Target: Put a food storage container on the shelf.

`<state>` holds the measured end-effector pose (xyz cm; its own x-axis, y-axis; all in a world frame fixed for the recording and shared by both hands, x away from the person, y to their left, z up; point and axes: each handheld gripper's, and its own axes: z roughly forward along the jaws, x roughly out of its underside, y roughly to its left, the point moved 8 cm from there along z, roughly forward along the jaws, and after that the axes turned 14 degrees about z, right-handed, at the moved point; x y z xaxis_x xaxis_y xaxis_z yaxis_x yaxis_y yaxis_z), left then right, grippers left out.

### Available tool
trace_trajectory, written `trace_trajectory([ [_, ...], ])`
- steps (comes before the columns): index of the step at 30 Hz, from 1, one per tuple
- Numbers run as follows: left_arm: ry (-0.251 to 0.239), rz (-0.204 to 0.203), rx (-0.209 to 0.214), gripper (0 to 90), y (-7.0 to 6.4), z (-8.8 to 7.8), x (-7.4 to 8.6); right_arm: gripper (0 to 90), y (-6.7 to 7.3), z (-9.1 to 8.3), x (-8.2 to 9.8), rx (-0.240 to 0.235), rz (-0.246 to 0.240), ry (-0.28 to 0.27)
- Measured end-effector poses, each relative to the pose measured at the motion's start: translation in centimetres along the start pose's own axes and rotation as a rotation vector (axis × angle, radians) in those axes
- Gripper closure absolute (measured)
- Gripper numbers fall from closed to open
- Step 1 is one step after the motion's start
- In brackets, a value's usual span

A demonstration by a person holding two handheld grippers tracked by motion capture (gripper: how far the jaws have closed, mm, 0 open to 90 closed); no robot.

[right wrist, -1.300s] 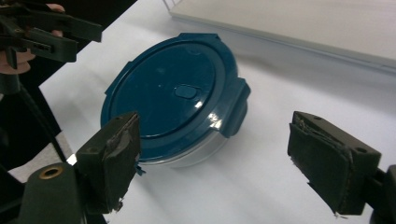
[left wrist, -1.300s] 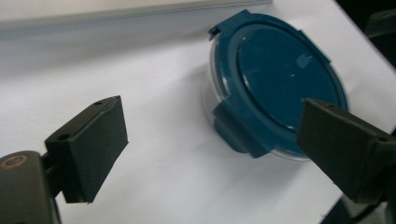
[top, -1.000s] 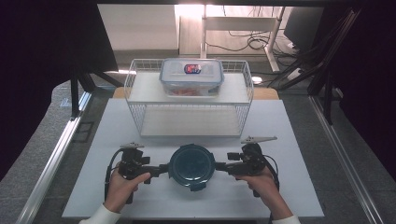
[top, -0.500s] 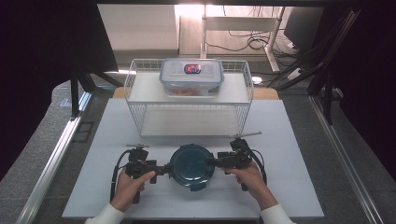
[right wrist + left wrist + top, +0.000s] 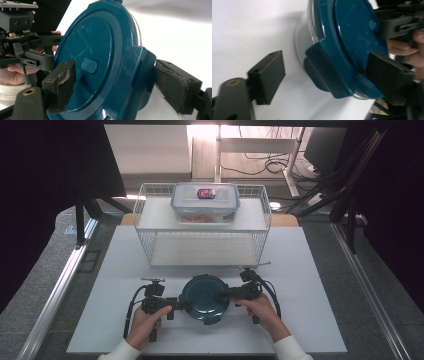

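Round container (image 5: 204,292) with teal lid, sitting on the tabletop (image 5: 310,270) in front of the wire rack (image 5: 150,232). Left claw (image 5: 322,75) wide, just been closing, side latch between the jaws, no squeeze yet. Right claw (image 5: 112,85) likewise closing around the opposite latch, not clamped. Best bet: centre each latch, close evenly, keep level.
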<state>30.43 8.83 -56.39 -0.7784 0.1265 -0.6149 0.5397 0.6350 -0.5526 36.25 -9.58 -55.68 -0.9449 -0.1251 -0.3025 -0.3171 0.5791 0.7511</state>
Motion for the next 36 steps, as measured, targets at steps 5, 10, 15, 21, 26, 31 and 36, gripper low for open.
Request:
trace_trajectory([
  [5,-0.005,-0.014,0.026,22.0,-0.2,0.0,0.1,22.4,0.1,0.1,0.1,-0.014,0.016,0.012],
  [10,-0.01,-0.038,0.067,29.8,-0.7,0.3,0.1,27.1,0.0,-0.2,0.0,-0.015,0.036,0.009],
  [15,-0.026,-0.081,0.082,34.0,-0.5,0.2,0.0,30.0,-0.1,-0.4,-0.1,-0.021,0.065,0.005],
  [21,-0.038,-0.078,0.076,37.9,-1.0,0.0,0.0,34.3,0.3,-0.9,0.0,-0.017,0.073,-0.008],
  [26,-0.064,-0.075,0.06,39.5,-1.3,-0.3,-0.2,36.2,0.9,-1.5,0.2,0.01,0.041,-0.019],
  [31,-0.081,-0.056,0.035,41.1,-1.3,-0.7,-0.6,36.5,1.5,-1.6,0.3,0.026,0.011,-0.03],
  [36,-0.099,-0.028,0.016,41.7,-1.5,-1.5,-1.1,36.7,2.2,-1.6,0.2,0.031,-0.019,-0.051],
])
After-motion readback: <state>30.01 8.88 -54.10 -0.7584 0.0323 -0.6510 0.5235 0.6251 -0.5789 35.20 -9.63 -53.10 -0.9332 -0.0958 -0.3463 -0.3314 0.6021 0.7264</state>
